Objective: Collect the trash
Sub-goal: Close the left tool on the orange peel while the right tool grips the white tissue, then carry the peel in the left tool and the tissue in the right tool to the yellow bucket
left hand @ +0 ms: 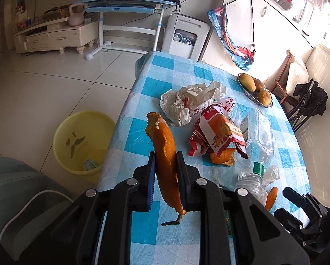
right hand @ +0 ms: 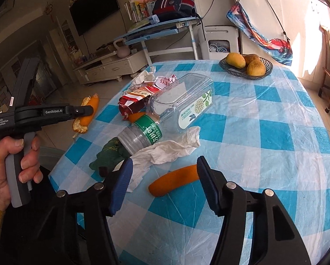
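orange peel (left hand: 165,154), blue-and-white checked tablecloth (right hand: 264,132), yellow bucket (left hand: 81,141)

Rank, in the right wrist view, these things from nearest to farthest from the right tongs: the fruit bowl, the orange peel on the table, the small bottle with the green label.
1. Orange peel: lying between the open right tongs, closest.
2. Small bottle with the green label: on its side, farther in and to the left.
3. Fruit bowl: at the far edge of the table, farthest.

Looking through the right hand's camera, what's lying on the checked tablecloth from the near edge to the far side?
Orange peel → white tissue → small green-labelled bottle → large clear bottle → fruit bowl.
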### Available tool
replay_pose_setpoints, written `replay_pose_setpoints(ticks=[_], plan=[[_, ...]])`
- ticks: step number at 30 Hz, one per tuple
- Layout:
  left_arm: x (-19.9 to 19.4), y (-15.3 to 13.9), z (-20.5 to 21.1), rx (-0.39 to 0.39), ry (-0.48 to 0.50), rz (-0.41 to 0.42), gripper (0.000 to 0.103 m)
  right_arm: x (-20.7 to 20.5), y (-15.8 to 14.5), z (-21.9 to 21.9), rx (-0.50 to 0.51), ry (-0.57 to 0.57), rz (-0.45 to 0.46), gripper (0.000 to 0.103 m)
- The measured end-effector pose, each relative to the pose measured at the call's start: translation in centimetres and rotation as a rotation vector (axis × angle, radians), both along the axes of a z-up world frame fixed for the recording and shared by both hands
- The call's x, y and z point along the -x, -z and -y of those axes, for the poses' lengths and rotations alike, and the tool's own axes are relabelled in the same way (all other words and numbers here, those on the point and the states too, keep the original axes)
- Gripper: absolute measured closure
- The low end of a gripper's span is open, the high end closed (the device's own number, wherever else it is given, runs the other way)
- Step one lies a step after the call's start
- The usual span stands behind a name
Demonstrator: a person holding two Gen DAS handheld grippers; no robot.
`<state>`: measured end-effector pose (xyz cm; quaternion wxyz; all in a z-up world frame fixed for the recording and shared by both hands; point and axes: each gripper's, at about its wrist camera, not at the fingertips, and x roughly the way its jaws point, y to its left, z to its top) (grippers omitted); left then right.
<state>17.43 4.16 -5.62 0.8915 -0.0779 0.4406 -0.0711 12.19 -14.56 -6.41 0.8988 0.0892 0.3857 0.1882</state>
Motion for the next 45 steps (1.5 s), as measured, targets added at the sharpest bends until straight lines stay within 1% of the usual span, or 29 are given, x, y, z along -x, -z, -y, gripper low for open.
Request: replay_pose_setpoints(ticks=[2, 4, 6, 7, 9, 10, 11, 13, 18, 22, 25, 30, 38, 40, 42, 45], plan=[[0.0, 0.0, 0.1, 0.0, 0.003, 0.001, 0.085, -1.0, 0.4, -1.2, -0.014, -0.015, -0.037, 0.039], [0.1, 0.1, 0.2, -0.003, 0.006, -0.001, 0.085, -2.1, 1.5, -2.1, -0.003, -0.011, -0.102, 0.039], [0.2, 0.1, -0.2, -0.001, 0.0, -0.003, 0.085, -2.5, 2.0, -2.5, 0.029, -0.001, -0.115, 0.042], [0.2, 0.1, -0.4, 0.005, -0.005, -0.004, 0.085, -2.4, 2.1, -2.4, 0.041, 0.0, -0.116, 0.047], [0.2, 0.0, -1.0, 0.02, -0.017, -0.004, 0.085, -2.3, 2.2, -1.8, 0.03, -0.011, -0.131, 0.064], [0.2, -0.1, -1.2, 0.031, -0.02, -0.003, 0.085, -2.2, 2.3, -1.5, 0.034, -0.011, -0.138, 0.08], [0.2, -0.1, -1.3, 0.041, -0.021, -0.003, 0.085, -2.0, 2.4, -1.2, 0.042, -0.01, -0.135, 0.09], [0.2, -0.2, -1.2, 0.045, -0.019, 0.001, 0.085, -1.6, 2.2, -0.4, 0.027, -0.003, -0.122, 0.095], [0.5, -0.6, -1.1, 0.021, -0.017, 0.027, 0.085, -0.2, 0.1, 1.5, -0.075, 0.027, -0.011, 0.097], [0.5, -1.2, -2.3, 0.044, -0.049, 0.045, 0.085, 0.3, -2.2, 2.0, -0.122, 0.033, 0.073, 0.097], [0.5, -1.9, -3.4, 0.06, -0.067, 0.057, 0.085, 0.5, -3.9, 1.2, -0.125, 0.001, 0.116, 0.097], [0.0, -4.2, -6.3, 0.045, -0.102, 0.094, 0.085, -0.1, -5.8, -1.8, -0.089, -0.104, 0.161, 0.097], [-3.0, -5.8, -13.3, 0.07, -0.227, 0.093, 0.085, -3.9, -6.6, -9.9, -0.089, -0.29, 0.181, 0.097], [-4.3, -5.5, -14.8, 0.069, -0.25, 0.077, 0.085, -4.8, -6.6, -12.0, -0.078, -0.338, 0.182, 0.097], [-5.7, -4.6, -16.4, 0.078, -0.275, 0.043, 0.085, -5.9, -6.6, -13.8, -0.066, -0.38, 0.183, 0.097], [-7.5, -2.0, -18.9, 0.135, -0.318, -0.03, 0.085, -7.5, -6.4, -16.1, -0.043, -0.434, 0.173, 0.097]])
